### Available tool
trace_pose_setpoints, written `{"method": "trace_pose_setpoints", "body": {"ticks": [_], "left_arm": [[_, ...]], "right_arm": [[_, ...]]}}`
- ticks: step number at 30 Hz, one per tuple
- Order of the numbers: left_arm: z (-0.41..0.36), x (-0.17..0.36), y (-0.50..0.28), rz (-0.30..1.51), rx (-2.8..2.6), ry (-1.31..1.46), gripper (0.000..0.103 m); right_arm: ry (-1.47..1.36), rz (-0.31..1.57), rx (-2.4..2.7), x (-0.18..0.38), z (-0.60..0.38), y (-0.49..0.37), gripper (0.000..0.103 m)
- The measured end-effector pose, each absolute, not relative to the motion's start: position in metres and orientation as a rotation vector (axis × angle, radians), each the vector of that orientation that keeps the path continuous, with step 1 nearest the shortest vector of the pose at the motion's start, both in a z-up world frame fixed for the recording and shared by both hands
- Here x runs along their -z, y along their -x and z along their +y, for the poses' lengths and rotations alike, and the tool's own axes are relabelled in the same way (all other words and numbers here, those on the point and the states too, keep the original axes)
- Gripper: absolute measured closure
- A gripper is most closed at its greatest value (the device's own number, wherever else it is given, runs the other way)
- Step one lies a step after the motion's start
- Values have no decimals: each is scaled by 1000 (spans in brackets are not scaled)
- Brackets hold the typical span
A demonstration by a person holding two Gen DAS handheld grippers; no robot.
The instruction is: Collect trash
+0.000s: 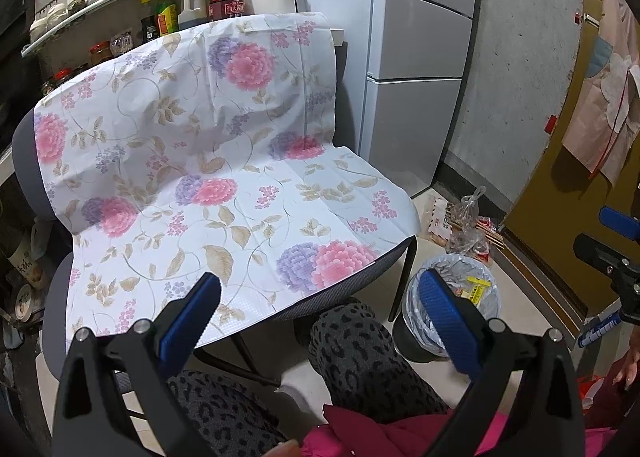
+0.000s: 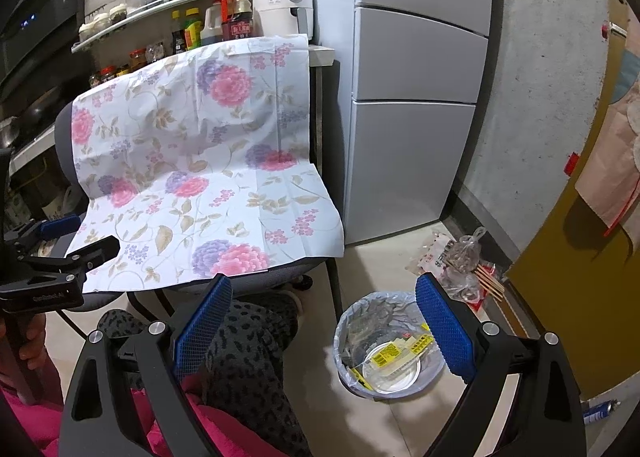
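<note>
Left wrist view: my left gripper (image 1: 320, 321) hangs released and empty over the floral cloth (image 1: 224, 161) on the chair. Nothing on it looks like trash.

Right wrist view: my right gripper (image 2: 322, 321) is also spread, holding nothing. Loose bags and skewers (image 2: 464, 269) lie beside the bin (image 2: 348, 337); thin plastic could slip or spill.

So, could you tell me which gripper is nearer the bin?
Right. The right gripper hangs open just left of the bin, above its rim; the left gripper, also open, sits farther left, over the chair's front edge.
</note>
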State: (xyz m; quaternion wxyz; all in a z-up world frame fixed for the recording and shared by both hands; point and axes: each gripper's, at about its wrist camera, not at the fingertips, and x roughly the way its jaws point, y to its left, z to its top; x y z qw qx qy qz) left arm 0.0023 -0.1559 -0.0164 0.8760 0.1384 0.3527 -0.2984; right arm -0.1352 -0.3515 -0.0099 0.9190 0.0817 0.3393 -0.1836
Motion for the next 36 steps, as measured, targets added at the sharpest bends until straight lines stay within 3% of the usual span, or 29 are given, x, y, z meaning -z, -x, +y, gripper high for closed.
{"method": "trace_pose_setpoints", "body": {"ticks": [36], "left_arm": [[-155,12,-3,729,611,-280,7]], "right_arm": [[-164,697,383,12,-349,135,11]]}}
